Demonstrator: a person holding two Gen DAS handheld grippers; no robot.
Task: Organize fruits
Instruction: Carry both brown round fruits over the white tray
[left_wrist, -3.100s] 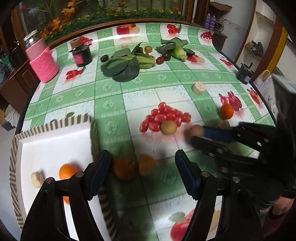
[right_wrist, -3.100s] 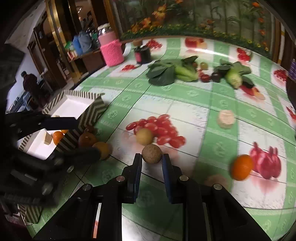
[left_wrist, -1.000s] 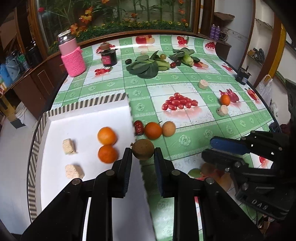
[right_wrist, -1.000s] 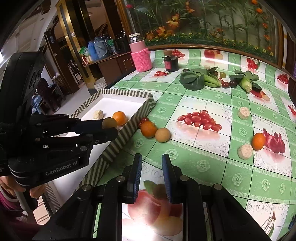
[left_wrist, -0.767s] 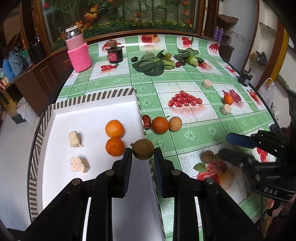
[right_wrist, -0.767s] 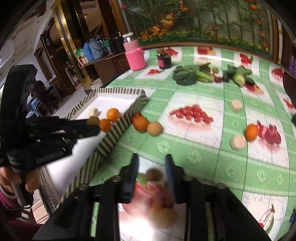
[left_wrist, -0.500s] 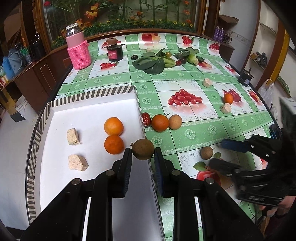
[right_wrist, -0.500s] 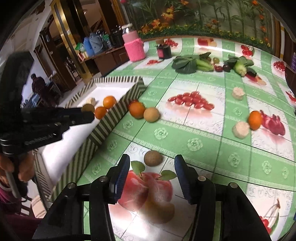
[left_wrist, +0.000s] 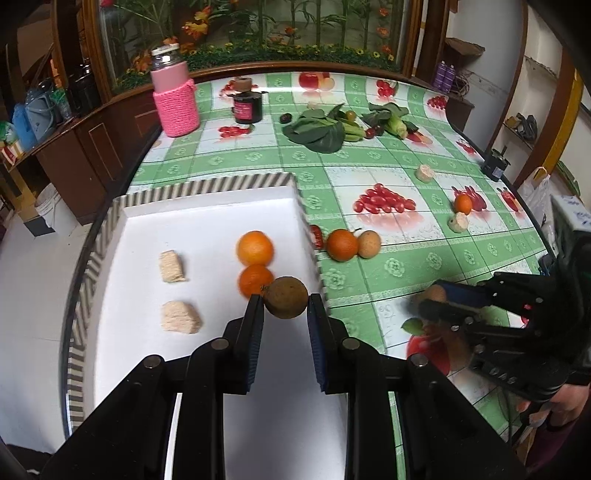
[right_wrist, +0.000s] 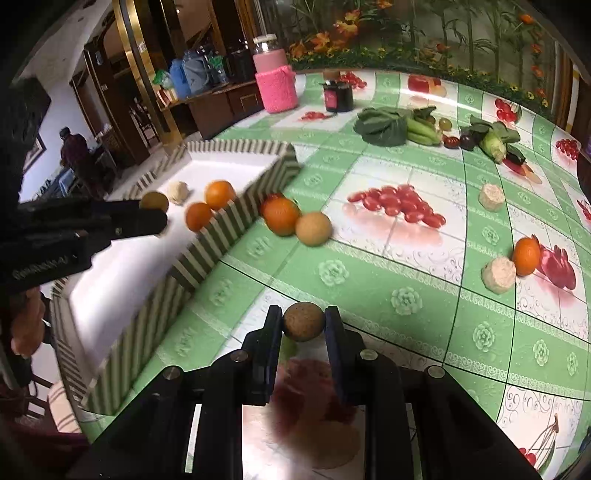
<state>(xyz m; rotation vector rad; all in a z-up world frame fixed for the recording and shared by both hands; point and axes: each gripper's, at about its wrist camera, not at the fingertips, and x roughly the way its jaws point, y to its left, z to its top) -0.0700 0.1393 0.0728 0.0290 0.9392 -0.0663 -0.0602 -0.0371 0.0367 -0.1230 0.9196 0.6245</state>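
The white tray (left_wrist: 207, 221) with a striped rim fills the left half of the left wrist view, on a green checked tablecloth (left_wrist: 391, 266) printed with fruit. Two oranges (left_wrist: 255, 248) and two pale blocks (left_wrist: 172, 266) lie in the tray. At lower center, the left gripper (left_wrist: 285, 303) pinches a rough brown fruit (left_wrist: 286, 297) over the tray's right side; half a second ago it hung over the rim. In the right wrist view, the right gripper (right_wrist: 303, 322), then spread around a brown ball (right_wrist: 303, 321) on the cloth, now pinches it at lower center. Writing on the left gripper's body at the left edge is too blurred to read.
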